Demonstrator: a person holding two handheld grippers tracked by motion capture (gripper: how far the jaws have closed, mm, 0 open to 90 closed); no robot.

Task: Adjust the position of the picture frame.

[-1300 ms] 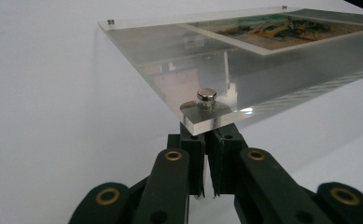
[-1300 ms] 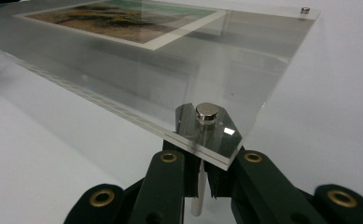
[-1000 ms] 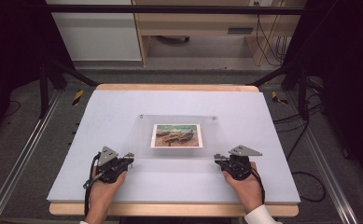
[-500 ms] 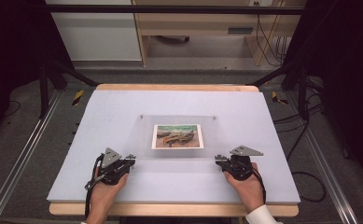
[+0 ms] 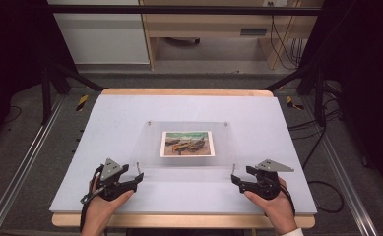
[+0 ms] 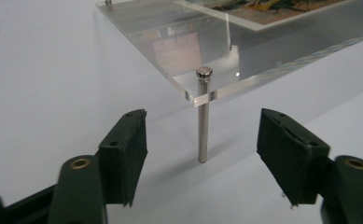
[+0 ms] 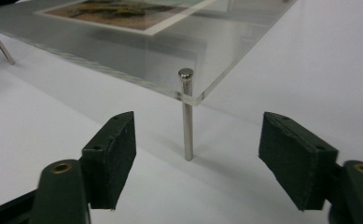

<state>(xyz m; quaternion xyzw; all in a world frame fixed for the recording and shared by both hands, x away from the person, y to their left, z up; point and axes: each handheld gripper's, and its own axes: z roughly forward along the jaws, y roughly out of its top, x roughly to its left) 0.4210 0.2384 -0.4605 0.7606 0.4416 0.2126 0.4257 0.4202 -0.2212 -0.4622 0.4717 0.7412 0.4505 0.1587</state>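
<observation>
A clear acrylic frame (image 5: 189,129) with a boat picture (image 5: 187,143) stands at the table's middle, raised on thin metal pins. My left gripper (image 5: 139,178) rests on the table at the frame's near left corner, open; its pin (image 6: 203,116) stands just beyond the gap between the jaws, untouched. My right gripper (image 5: 234,179) sits at the near right corner, also open, with that corner's pin (image 7: 186,114) ahead of its gap. The acrylic plate (image 6: 244,42) passes above the left jaws, and the plate (image 7: 123,32) likewise over the right ones.
The frame stands on a pale grey mat (image 5: 130,113) over a wooden table (image 5: 189,92). Metal rails (image 5: 26,162) run along both sides. A wooden desk (image 5: 213,24) and cables (image 5: 322,123) lie beyond the far edge.
Both grippers have crept a little forward toward the frame's near corner pins. The frame has not moved.
</observation>
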